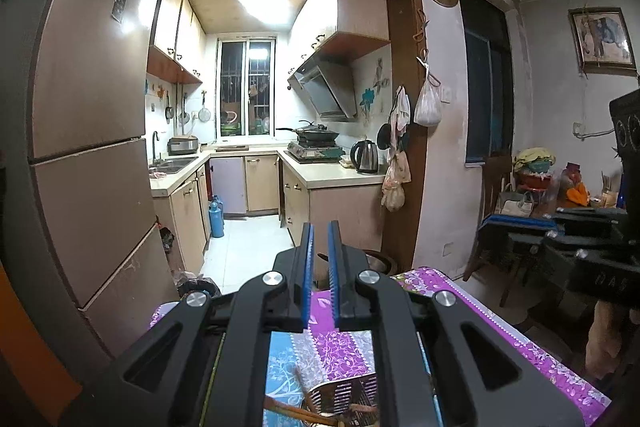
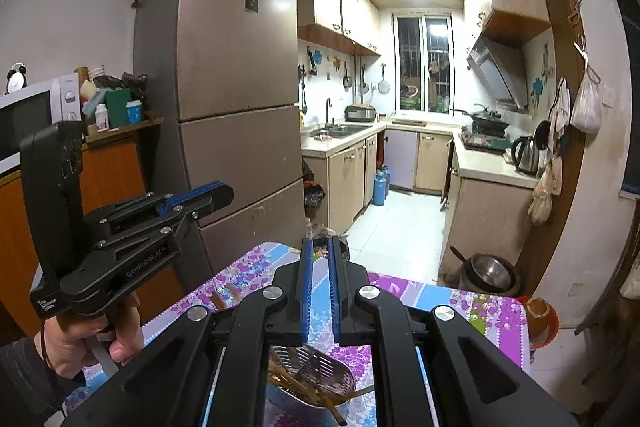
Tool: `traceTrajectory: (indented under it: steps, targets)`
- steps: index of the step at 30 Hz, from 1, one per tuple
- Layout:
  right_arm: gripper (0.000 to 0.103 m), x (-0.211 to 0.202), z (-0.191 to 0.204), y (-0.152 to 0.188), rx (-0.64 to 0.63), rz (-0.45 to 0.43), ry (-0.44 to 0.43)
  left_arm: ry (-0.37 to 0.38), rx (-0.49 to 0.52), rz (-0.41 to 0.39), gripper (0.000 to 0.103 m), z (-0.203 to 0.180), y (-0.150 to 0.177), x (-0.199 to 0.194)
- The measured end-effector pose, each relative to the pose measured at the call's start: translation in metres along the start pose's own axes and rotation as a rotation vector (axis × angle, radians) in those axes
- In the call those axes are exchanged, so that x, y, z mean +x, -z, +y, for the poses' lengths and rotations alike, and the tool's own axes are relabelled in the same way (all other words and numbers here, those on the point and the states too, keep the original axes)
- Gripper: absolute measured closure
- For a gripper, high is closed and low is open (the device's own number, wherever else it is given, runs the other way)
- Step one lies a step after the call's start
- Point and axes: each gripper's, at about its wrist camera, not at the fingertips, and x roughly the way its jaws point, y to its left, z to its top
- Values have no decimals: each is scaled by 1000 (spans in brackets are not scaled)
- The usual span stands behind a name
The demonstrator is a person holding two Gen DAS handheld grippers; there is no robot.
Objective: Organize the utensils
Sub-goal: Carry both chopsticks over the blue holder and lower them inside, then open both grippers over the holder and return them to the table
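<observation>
A metal utensil holder (image 2: pixel 316 387) stands on the flowered tablecloth (image 2: pixel 440 303), holding wooden chopsticks (image 2: pixel 292 383) and a slotted metal spatula (image 2: pixel 316 365). It lies low behind my right gripper's frame; it also shows in the left wrist view (image 1: pixel 340 397). A loose chopstick (image 2: pixel 218 301) lies on the cloth at the left. My right gripper (image 2: pixel 319 251) is held above the table, jaws nearly together with a narrow gap, nothing between them. My left gripper (image 1: pixel 321 235) is also raised, jaws nearly together and empty; it shows in the right wrist view (image 2: pixel 208 195) at the left.
A tall fridge (image 2: pixel 236 87) stands left of the table. Beyond is the kitchen with counters, a kettle (image 2: pixel 526 155) and a stove. A metal pot (image 2: pixel 490 273) sits on the floor past the table's far edge. A chair and clutter are at the right (image 1: pixel 532 187).
</observation>
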Motion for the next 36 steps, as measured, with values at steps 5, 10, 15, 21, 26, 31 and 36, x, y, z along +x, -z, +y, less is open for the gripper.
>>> traceTrajectory:
  steps: [5, 10, 15, 21, 26, 31, 36]
  targets:
    - [92, -50, 10, -3, -16, -43, 2, 4, 27, -35, 93, -12, -1, -40]
    - [70, -121, 24, 12, -29, -100, -7, 18, 85, -85, 54, -33, 20, -100]
    - [59, -186, 42, 62, -31, -127, -21, 40, 88, -82, 43, -45, 62, -154]
    - [53, -232, 64, 170, 7, -104, -5, 67, 82, 20, 37, -60, 142, -188]
    - [53, -244, 82, 263, 65, -41, 52, 90, 61, 168, 37, -71, 212, -188]
    - [70, -231, 102, 344, 122, 59, 100, 88, -39, 294, 37, -67, 275, -184]
    - [79, -201, 125, 394, 118, 148, 110, 89, -45, 340, 37, -85, 320, -199]
